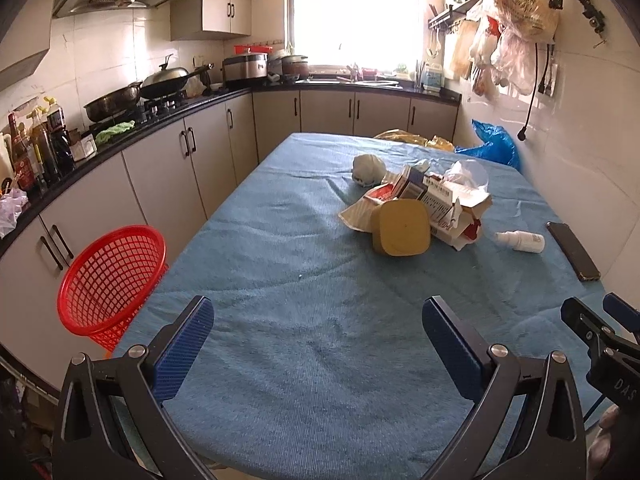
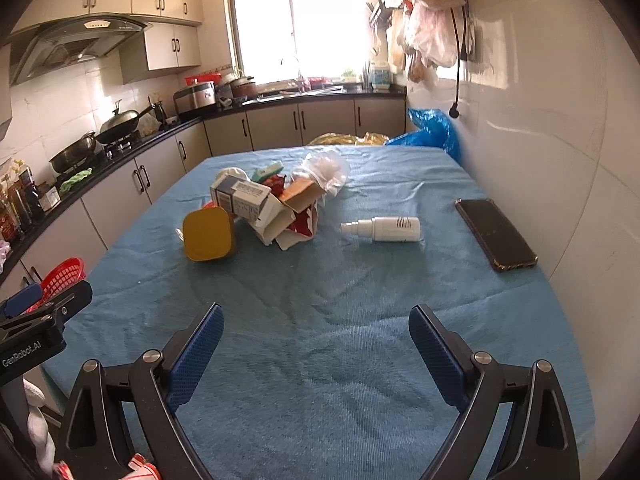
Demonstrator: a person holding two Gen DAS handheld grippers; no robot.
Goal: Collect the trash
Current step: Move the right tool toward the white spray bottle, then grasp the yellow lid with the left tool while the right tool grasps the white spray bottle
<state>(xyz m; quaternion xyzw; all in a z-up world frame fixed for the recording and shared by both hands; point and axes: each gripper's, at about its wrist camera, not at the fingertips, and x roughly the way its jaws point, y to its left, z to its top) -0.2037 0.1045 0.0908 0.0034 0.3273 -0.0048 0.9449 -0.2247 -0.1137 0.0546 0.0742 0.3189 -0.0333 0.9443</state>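
A heap of trash (image 1: 420, 204) sits right of centre in the left wrist view — torn cardboard cartons, crumpled clear plastic, a squarish yellow tub (image 1: 401, 233) on its side, a white wad (image 1: 368, 170) behind. It rests on the worktop (image 1: 300, 320), draped in ribbed blue cloth. A white spray bottle (image 2: 384, 229) lies apart, a dark phone (image 2: 496, 234) nearer the tiled wall. A red mesh basket (image 1: 112, 280) stands at left. The left hand-held gripper (image 1: 318, 328) and right hand-held gripper (image 2: 316, 334) both gape, empty.
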